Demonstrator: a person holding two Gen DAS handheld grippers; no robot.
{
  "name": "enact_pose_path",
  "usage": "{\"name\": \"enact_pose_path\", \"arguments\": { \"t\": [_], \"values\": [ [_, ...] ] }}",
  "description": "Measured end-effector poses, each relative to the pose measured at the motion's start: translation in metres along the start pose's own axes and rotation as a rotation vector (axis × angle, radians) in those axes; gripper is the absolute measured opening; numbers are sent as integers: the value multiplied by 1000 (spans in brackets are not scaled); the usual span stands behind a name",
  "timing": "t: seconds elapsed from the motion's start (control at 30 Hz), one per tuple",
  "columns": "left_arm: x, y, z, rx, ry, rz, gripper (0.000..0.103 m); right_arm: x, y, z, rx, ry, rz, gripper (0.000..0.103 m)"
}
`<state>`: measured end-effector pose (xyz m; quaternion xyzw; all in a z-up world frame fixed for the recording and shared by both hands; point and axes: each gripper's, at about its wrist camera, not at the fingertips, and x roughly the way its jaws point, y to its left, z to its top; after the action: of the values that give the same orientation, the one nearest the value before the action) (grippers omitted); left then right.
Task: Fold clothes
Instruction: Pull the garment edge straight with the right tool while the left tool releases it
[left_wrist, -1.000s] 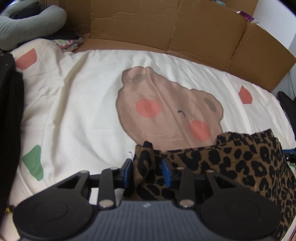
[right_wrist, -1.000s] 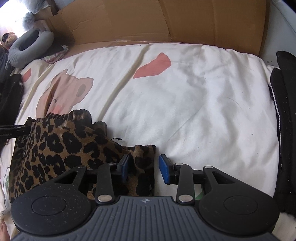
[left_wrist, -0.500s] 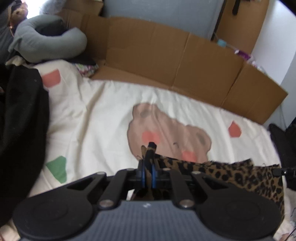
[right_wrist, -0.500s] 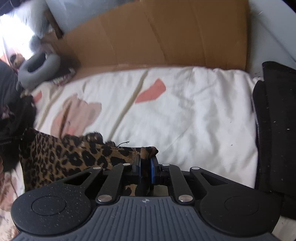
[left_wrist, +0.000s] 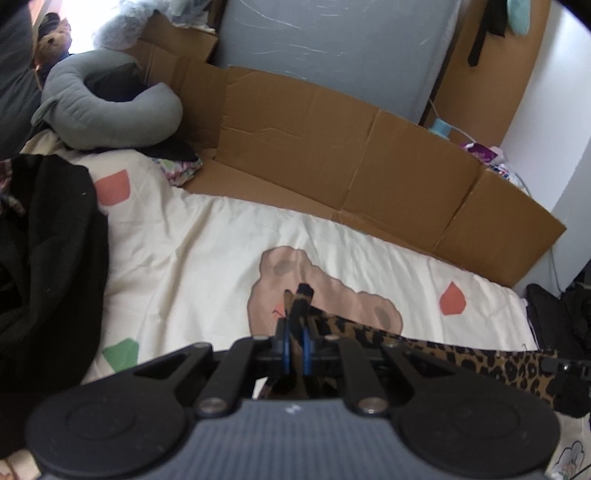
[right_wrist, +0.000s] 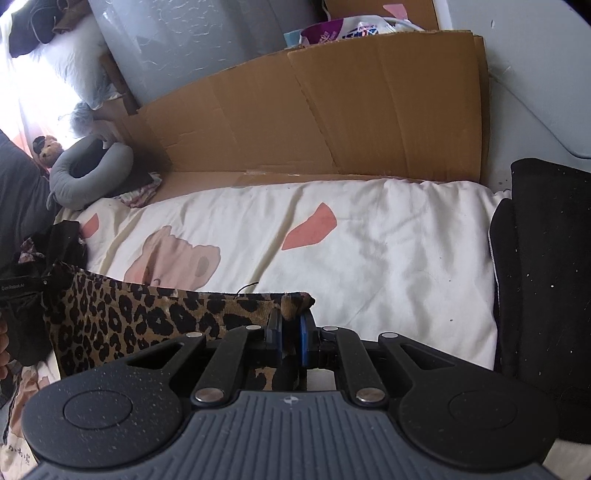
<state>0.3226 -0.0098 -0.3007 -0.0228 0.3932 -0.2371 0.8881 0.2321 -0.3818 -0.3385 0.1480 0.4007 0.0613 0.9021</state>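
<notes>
- Since the earlier frames both grippers have closed and risen: a second ago the jaws stood open around the cloth's corners on the bed; now the corners are pinched and lifted.
- Left gripper (left_wrist: 294, 345): blue pads clamped tight on one corner of the leopard-print garment (left_wrist: 461, 360), a tuft of cloth poking up past the tips.
- Right gripper (right_wrist: 290, 334): likewise closed on the opposite corner of the garment (right_wrist: 147, 310); a loose thread sticks up from the hem.
- The garment's top edge is stretched nearly straight between the two grippers, over the near edge of the bed; the rest hangs below, out of view.
- Step in hand, as judged: raise and spread the piece before laying it flat. Keep both corners level and the hem taut without pulling it out of the pads; lower toward the middle of the quilt (left_wrist: 207, 236), over the bear print (left_wrist: 332, 299), where bare space shows.
- Around: black clothing (left_wrist: 48, 258) heaped at the bed's left edge, another dark item (right_wrist: 543, 280) at the right edge. Either could catch the hanging cloth if it swings wide.
- Cardboard (left_wrist: 332, 155) lines the far edge; a grey neck pillow (left_wrist: 107, 114) sits at the far left corner, well apart.
</notes>
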Motion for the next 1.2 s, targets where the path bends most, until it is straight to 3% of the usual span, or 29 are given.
{"name": "enact_pose_path", "arguments": {
  "t": [0.4, 0.6, 0.83, 0.9, 1.03, 1.2],
  "values": [
    [59, 12, -16, 2, 136, 58, 7, 53, -19, 0, 69, 128, -10, 7],
    [85, 8, -25, 59, 179, 72, 7, 78, -27, -3, 87, 173, -38, 2],
    [86, 7, -23, 82, 200, 124, 30, 83, -26, -2, 61, 181, -82, 5],
    [78, 9, -19, 51, 181, 136, 31, 74, -24, 2, 45, 157, -97, 6],
    [61, -6, -12, 27, 160, 92, 30, 58, -12, 11, 15, 115, -52, 6],
    [47, -46, -14, 56, 162, -17, 30, 54, 19, 11, -60, 112, 51, 6]
  ]
}}
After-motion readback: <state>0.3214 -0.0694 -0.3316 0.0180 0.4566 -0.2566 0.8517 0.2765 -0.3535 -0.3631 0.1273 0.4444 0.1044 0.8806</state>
